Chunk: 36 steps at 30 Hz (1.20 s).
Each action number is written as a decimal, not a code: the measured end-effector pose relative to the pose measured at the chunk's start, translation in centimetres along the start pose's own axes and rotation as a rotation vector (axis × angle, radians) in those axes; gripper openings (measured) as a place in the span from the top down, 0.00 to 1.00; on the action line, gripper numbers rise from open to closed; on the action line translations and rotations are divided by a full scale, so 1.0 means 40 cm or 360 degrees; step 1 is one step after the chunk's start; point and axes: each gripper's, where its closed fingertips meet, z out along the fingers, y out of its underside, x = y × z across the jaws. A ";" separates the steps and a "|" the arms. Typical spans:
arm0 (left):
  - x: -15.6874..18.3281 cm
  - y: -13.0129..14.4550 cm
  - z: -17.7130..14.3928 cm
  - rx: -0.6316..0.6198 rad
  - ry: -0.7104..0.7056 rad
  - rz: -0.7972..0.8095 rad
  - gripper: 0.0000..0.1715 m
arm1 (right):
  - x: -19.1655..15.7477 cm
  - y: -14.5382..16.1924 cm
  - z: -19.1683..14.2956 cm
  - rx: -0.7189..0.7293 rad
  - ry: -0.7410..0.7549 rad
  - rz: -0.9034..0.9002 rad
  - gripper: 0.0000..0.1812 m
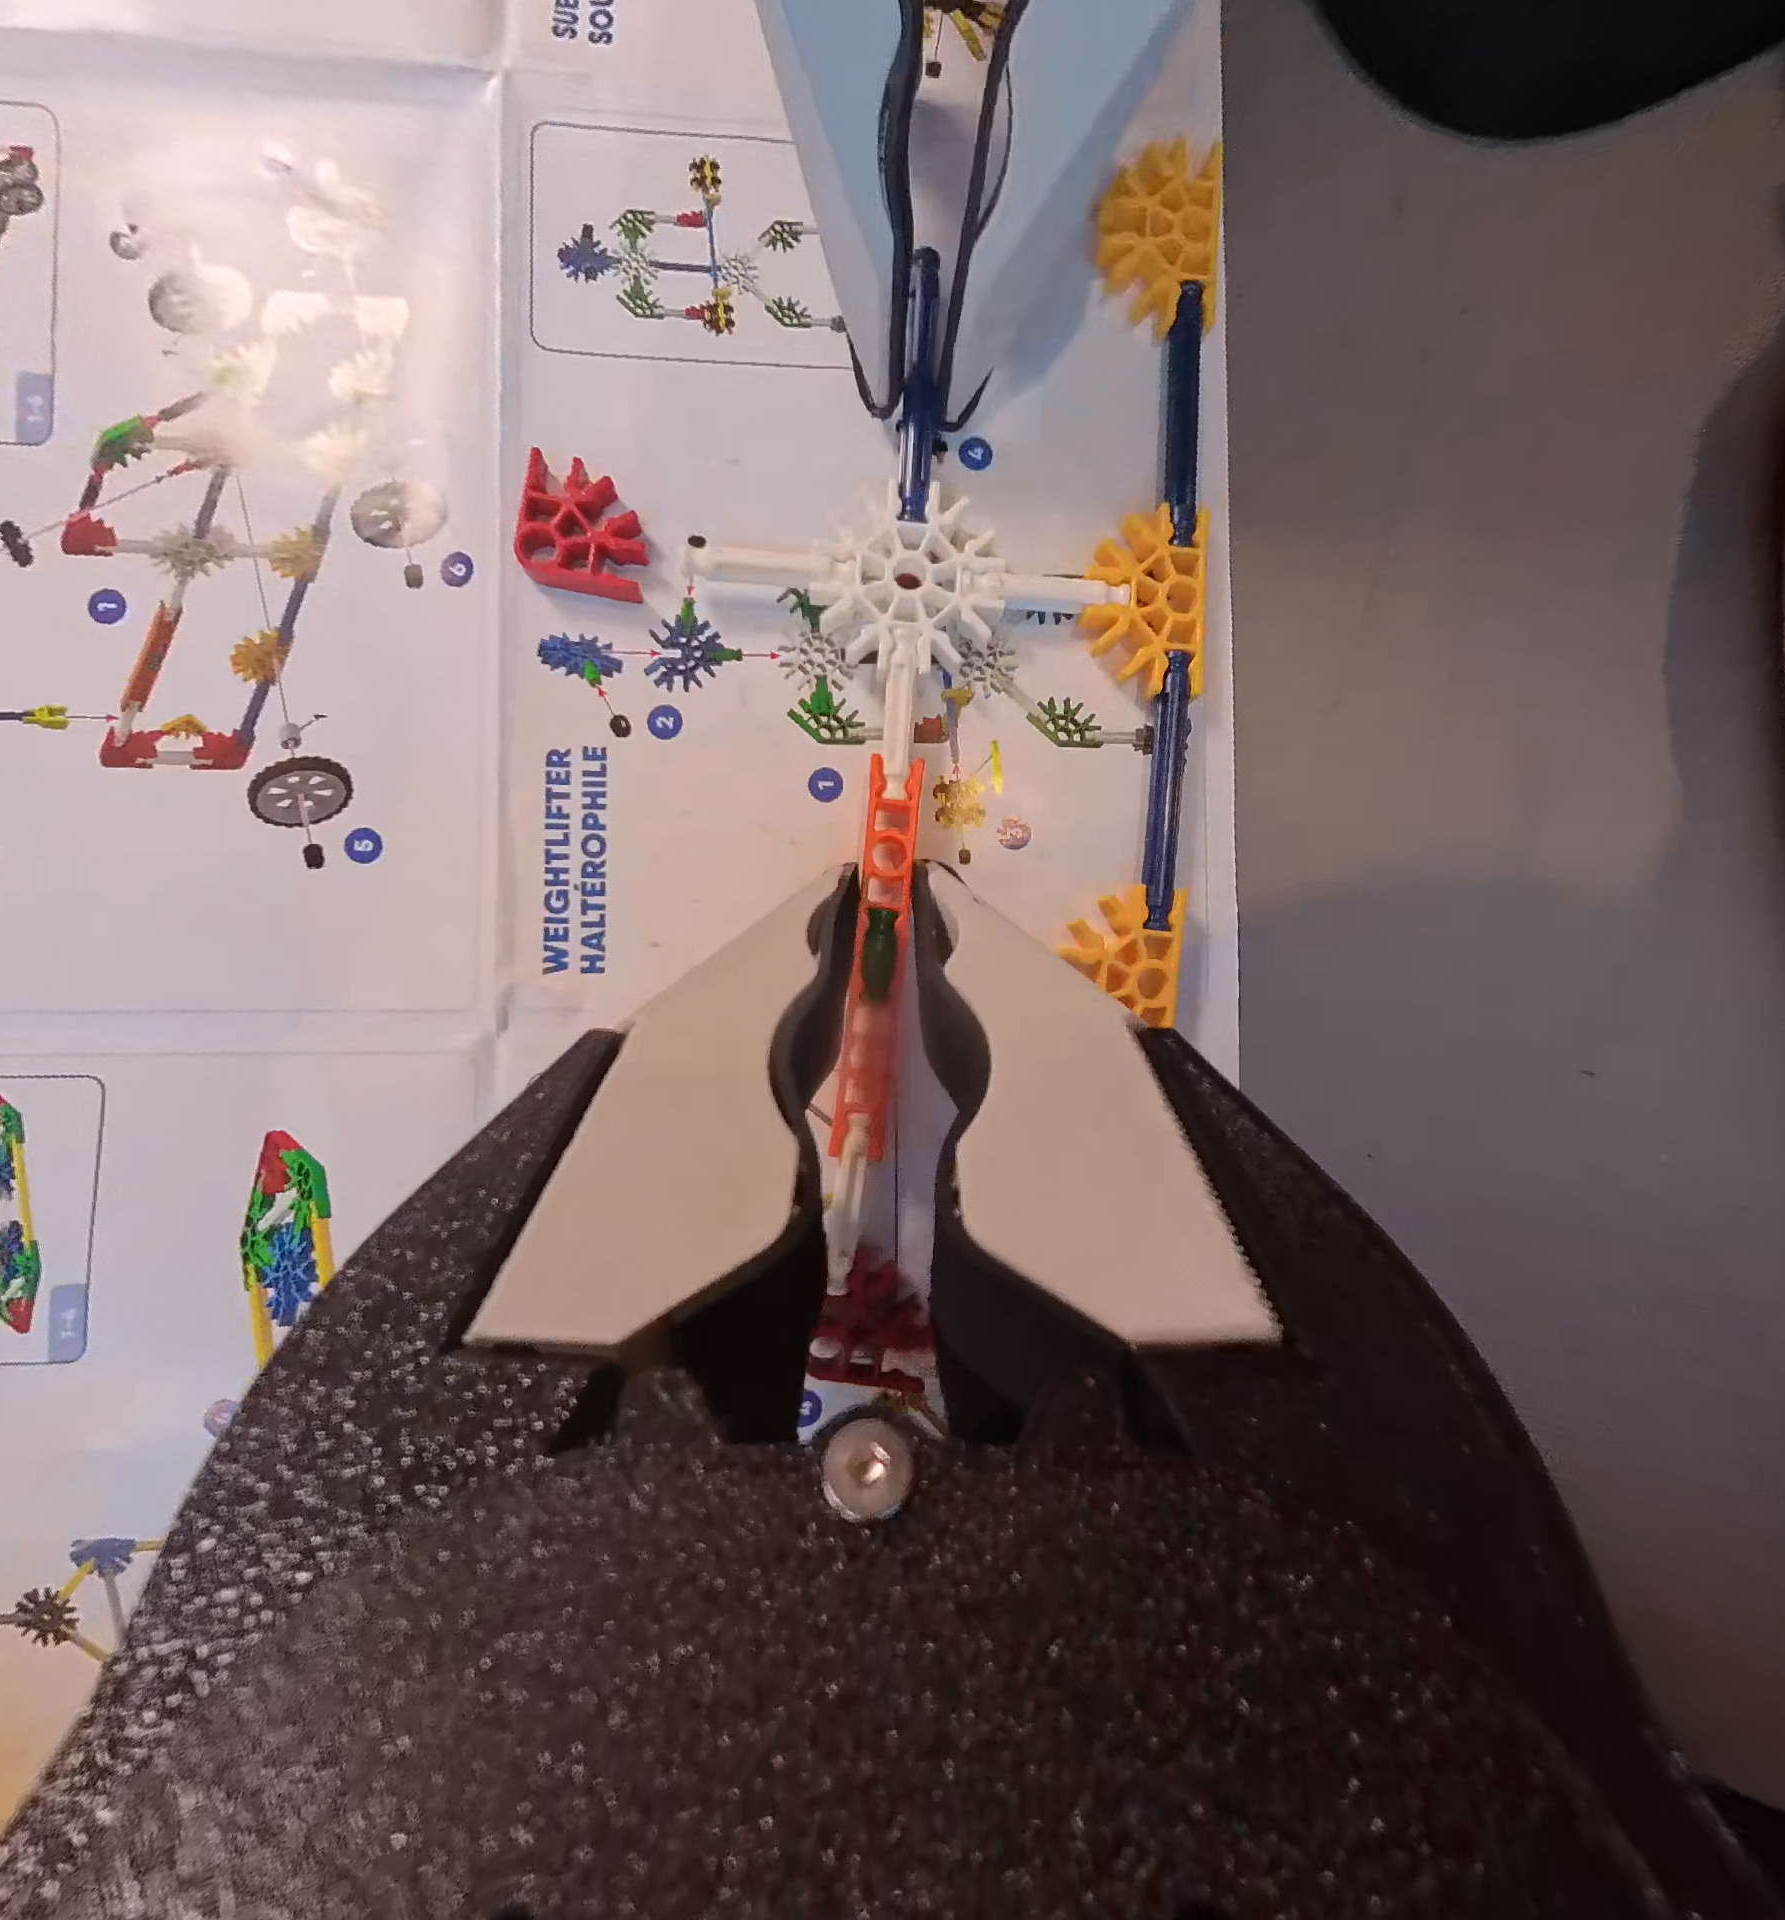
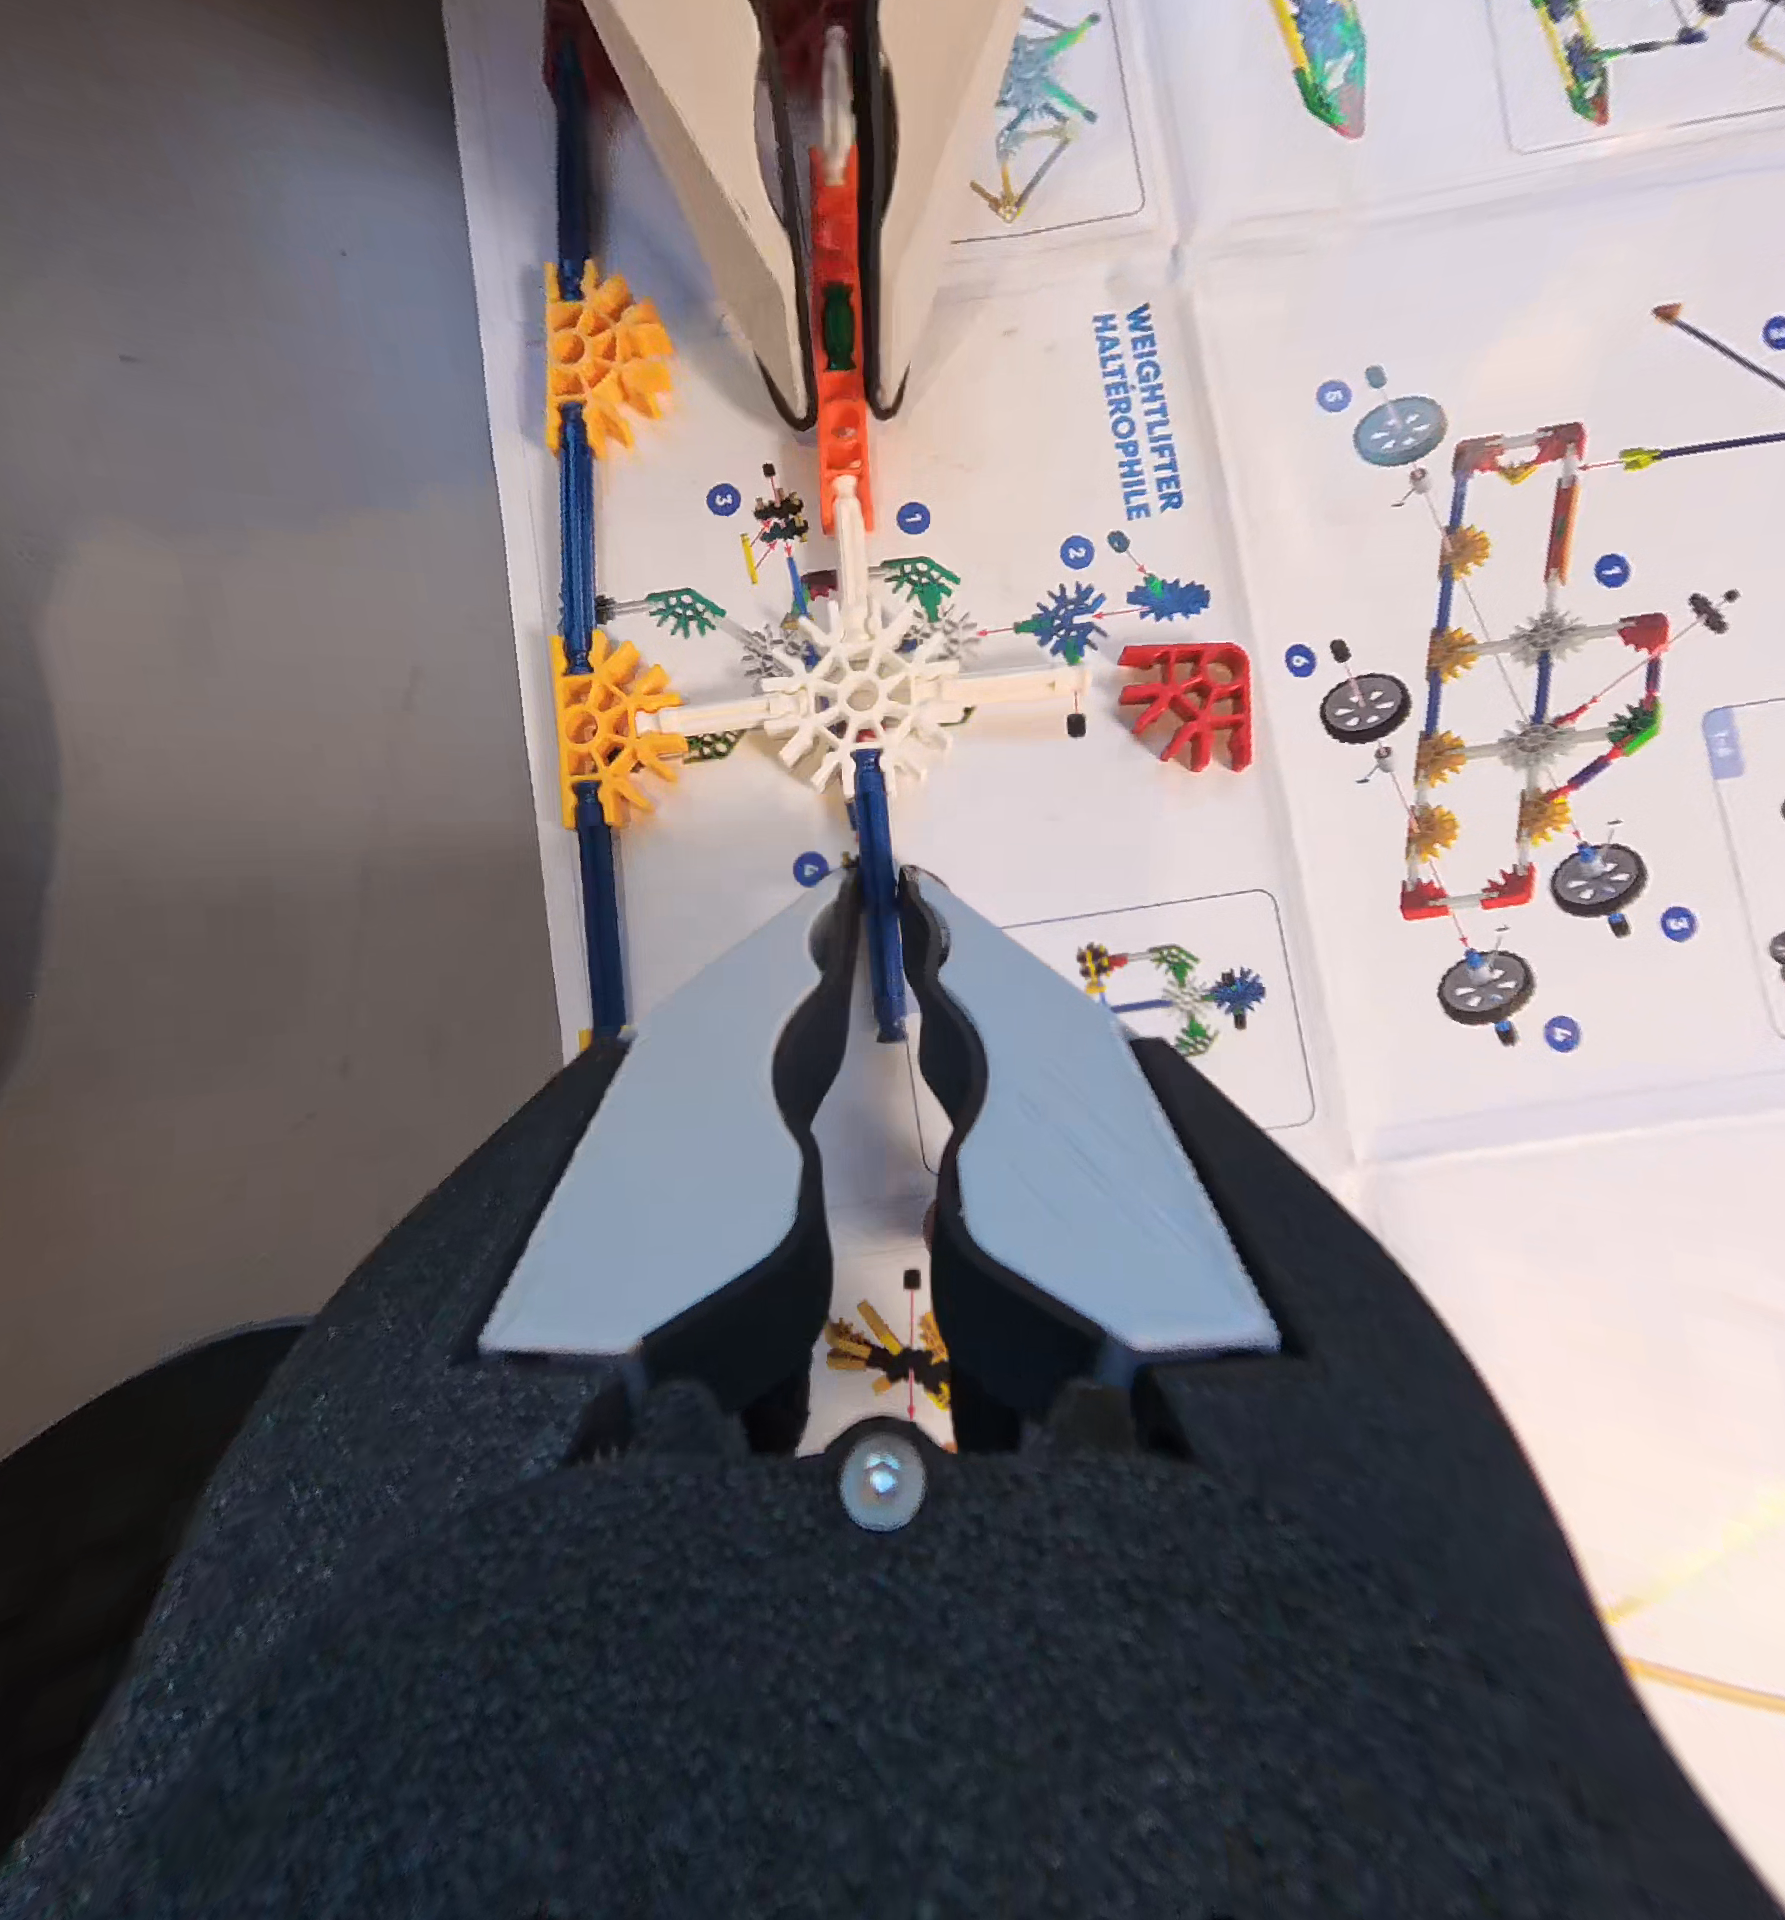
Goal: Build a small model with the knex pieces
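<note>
A white snowflake connector (image 1: 909,578) (image 2: 860,698) lies on a printed instruction sheet (image 1: 244,914), with white rods out to both sides and one toward an orange connector (image 1: 888,831) (image 2: 843,416). My left gripper (image 1: 886,883) is shut on the orange connector, which carries a green piece (image 1: 877,951). My right gripper (image 2: 877,883) is shut on a blue rod (image 2: 880,894) plugged into the snowflake's opposite side; this rod shows in the left wrist view (image 1: 917,416). The two grippers face each other across the snowflake.
A chain of yellow connectors (image 1: 1148,597) (image 2: 607,727) and blue rods (image 1: 1174,790) runs along the sheet's edge beside the grey table (image 1: 1490,727). A loose red connector (image 1: 581,535) (image 2: 1189,707) lies by the white rod's free end. Yellow rods (image 2: 1740,1704) lie at the right. Tip to tip, the grippers are about 9 centimeters apart.
</note>
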 end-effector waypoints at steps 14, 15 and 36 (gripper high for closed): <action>-0.043 0.001 -0.002 0.0043 -0.0021 -0.0092 0.95 | 0.029 -0.007 0.006 0.0049 0.0023 0.0040 0.97; -0.043 0.002 -0.001 0.0045 -0.0015 -0.0097 0.95 | 0.030 -0.006 0.006 0.0048 0.0024 0.0042 0.97; -0.050 0.005 -0.009 0.0098 -0.0030 -0.0115 0.95 | 0.125 -0.096 0.052 0.0038 0.0191 0.0307 1.00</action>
